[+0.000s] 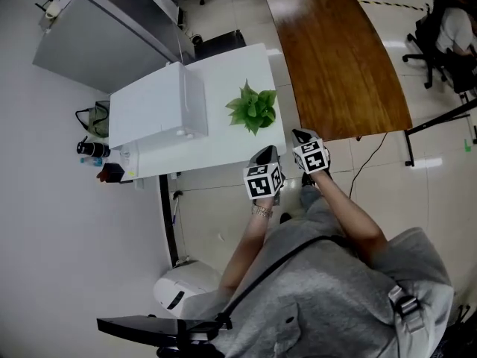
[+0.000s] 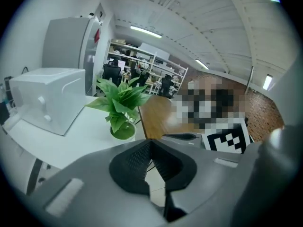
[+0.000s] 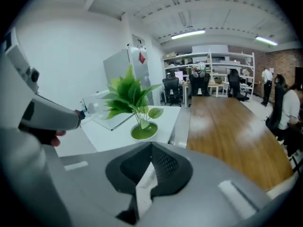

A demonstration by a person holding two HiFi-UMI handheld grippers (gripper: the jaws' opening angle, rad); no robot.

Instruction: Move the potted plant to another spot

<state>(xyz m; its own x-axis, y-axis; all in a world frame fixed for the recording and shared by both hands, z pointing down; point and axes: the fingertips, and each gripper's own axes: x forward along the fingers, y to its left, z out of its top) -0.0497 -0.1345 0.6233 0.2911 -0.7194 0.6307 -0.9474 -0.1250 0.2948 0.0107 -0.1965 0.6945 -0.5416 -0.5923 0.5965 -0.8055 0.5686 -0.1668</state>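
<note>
The potted plant [image 1: 252, 108] is set on the white table [image 1: 223, 151], ahead of the left gripper [image 1: 267, 154] and right gripper [image 1: 302, 136]. Both are closed and empty. Approached closed, the light pot could be toppled.

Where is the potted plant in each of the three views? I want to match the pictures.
Head view: the potted plant stands just above centre, at the right end of the white table.
Left gripper view: the plant is left of centre, above the jaws.
Right gripper view: the plant is left of centre, above the jaws.
Shared landmark: the brown wooden table, right of the plant in every view.
</note>
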